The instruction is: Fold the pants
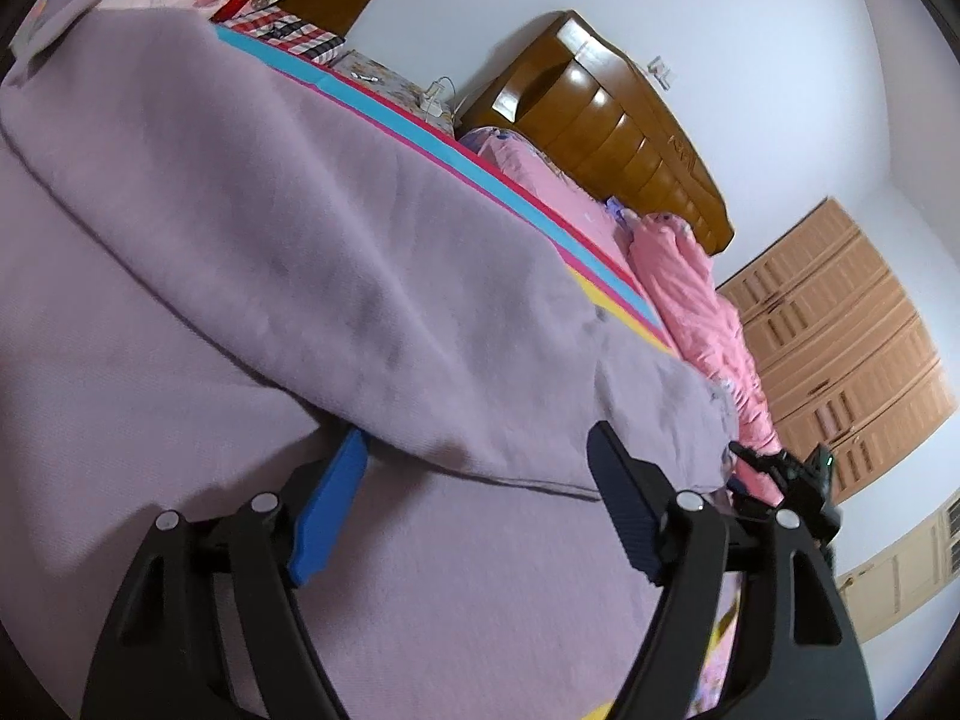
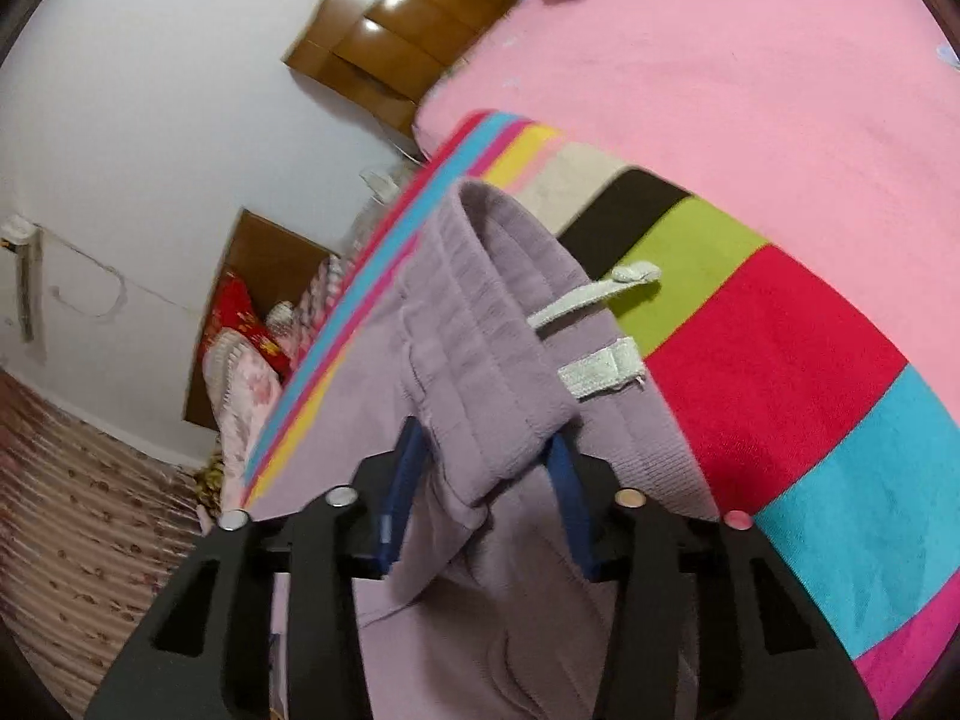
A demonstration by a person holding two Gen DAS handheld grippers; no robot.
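the lilac fleece pants (image 1: 336, 252) lie spread over a multicolour striped blanket (image 2: 780, 360) on a bed with a pink sheet (image 2: 750, 72). the left gripper (image 1: 480, 492) has its fingers spread wide, hovering over a folded edge of the fabric, one blue pad just beside the fold. the right gripper (image 2: 489, 480) pinches the ribbed waistband (image 2: 480, 324) of the pants, lifting it off the blanket; two pale drawstring ends (image 2: 600, 330) hang from it. a brown wooden headboard (image 1: 612, 132) stands behind.
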